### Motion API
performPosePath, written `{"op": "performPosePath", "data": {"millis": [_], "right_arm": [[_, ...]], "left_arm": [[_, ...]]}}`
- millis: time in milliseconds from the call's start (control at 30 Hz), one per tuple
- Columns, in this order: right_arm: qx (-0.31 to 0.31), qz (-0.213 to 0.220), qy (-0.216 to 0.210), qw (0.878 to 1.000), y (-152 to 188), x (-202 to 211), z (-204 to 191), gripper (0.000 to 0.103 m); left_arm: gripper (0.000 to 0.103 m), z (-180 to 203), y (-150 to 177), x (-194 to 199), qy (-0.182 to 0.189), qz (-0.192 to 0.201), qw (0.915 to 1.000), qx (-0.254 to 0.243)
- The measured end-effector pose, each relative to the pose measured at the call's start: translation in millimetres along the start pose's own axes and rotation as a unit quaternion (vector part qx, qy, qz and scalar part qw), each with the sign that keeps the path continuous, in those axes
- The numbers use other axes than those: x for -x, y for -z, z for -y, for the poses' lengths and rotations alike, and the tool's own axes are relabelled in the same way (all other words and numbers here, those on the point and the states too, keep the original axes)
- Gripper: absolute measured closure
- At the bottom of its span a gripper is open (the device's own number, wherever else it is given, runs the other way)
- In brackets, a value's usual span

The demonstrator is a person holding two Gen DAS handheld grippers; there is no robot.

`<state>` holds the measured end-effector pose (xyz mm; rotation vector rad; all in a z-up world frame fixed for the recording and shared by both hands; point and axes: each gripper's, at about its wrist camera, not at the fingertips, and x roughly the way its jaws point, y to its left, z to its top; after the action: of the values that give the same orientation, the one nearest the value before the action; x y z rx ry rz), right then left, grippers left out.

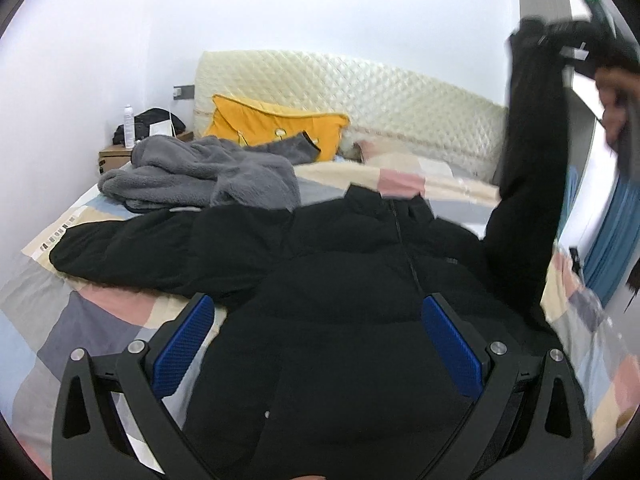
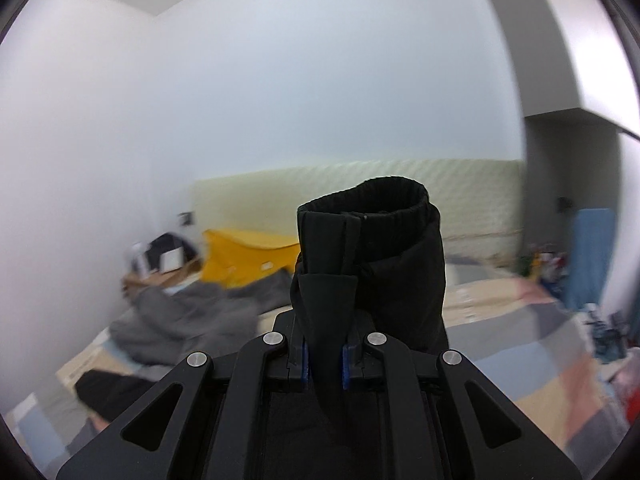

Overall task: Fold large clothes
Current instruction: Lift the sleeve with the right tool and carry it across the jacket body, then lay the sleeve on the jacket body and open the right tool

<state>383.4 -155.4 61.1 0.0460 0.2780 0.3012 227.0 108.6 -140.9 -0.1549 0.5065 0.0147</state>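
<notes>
We are seeing soft, even indoor light on pale walls; fisheye bending is darkening every corner, and motion blur is smearing the right wrist view's background.

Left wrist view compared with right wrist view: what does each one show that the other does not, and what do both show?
Only the left wrist view shows the black jacket spread on the bed, the open left gripper over it, and one sleeve lifted up at the right. Only the right wrist view shows the right gripper shut on the sleeve cuff close up. Both show the grey fleece, the yellow pillow and the headboard.
</notes>
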Motion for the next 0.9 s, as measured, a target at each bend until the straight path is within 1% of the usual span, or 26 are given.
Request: {"op": "performPosePath", "data": {"millis": [100, 167, 267, 367, 467, 533, 667, 767, 900], "right_arm": [[0.009, -0.027, -0.045, 0.999, 33.7, -28.4, -40.4, 0.093], [0.013, -0.049, -0.075, 0.996, 58.5, -49.9, -64.9, 0.093], [0.031, -0.075, -0.104, 0.991, 88.7, -74.1, -96.0, 0.092], [0.045, -0.095, -0.142, 0.984, 124.6, -95.3, -123.0, 0.092], [0.05, -0.133, -0.169, 0.975, 156.2, -117.9, -142.4, 0.092], [0.055, -0.148, -0.179, 0.971, 174.2, -127.3, -147.9, 0.092], [0.047, -0.187, -0.188, 0.963, 215.3, -148.4, -149.5, 0.091], [0.041, -0.22, -0.192, 0.956, 245.0, -165.7, -147.4, 0.091], [0.035, -0.261, -0.183, 0.947, 281.6, -185.4, -149.8, 0.091]], "left_arm": [[0.0, -12.4, -2.0, 3.3, -0.009, 0.011, 0.9999, 0.009], [0.0, -17.3, -0.9, -0.5, -0.013, 0.004, 0.9999, 0.009], [0.0, -18.4, 3.3, -4.7, -0.009, 0.003, 0.9999, 0.005], [0.0, -20.9, 5.9, -12.6, -0.028, 0.001, 0.9996, 0.001], [0.0, -33.1, 7.2, -25.4, -0.031, -0.013, 0.9993, 0.018], [0.0, -43.3, 8.4, -33.3, -0.022, -0.027, 0.9989, 0.032], [0.0, -61.4, 9.6, -43.7, -0.023, -0.04, 0.997, 0.063], [0.0, -64.7, 11.3, -48.2, -0.028, -0.043, 0.9963, 0.069], [0.0, -60.4, 12.7, -52.0, -0.014, -0.049, 0.9965, 0.067]]}}
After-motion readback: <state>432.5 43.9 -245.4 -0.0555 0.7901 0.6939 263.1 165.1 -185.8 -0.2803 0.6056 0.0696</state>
